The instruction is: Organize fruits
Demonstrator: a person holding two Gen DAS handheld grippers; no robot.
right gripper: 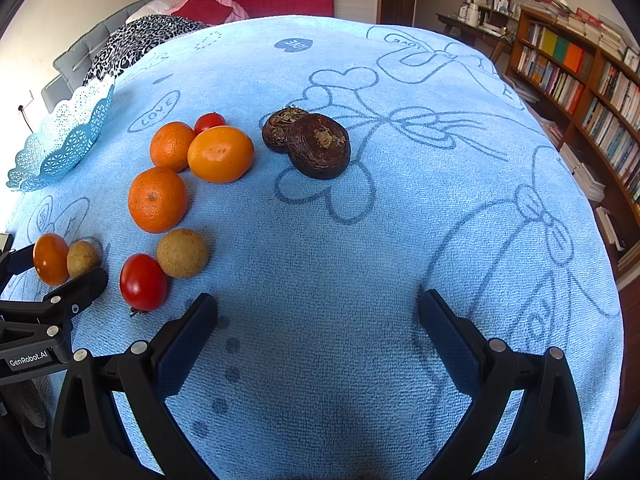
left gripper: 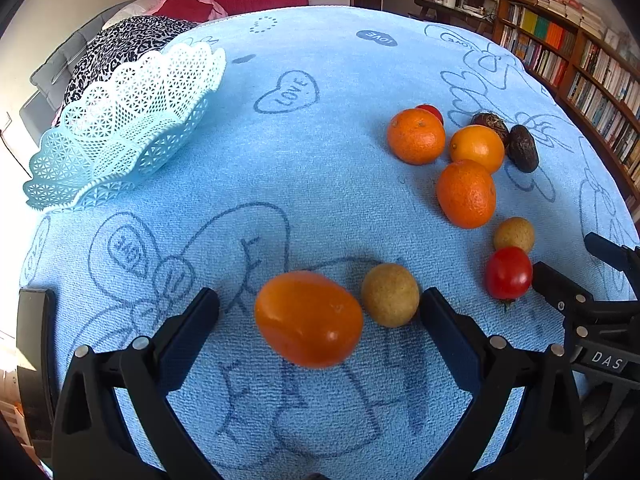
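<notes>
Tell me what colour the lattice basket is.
Light blue, almost turquoise; the basket shows best in the left wrist view.

Left claw (left gripper: pixel 319 312), right claw (right gripper: pixel 318 314) agape

From the basket (left gripper: pixel 120 120), you have bare cloth (left gripper: pixel 248 168) all the way toward the fruit. Farther from the basket, the kumquat (left gripper: pixel 308 318) and longan (left gripper: pixel 390 295) touch, blocking passage; beyond them, oranges (left gripper: pixel 466 194) crowd together.
</notes>
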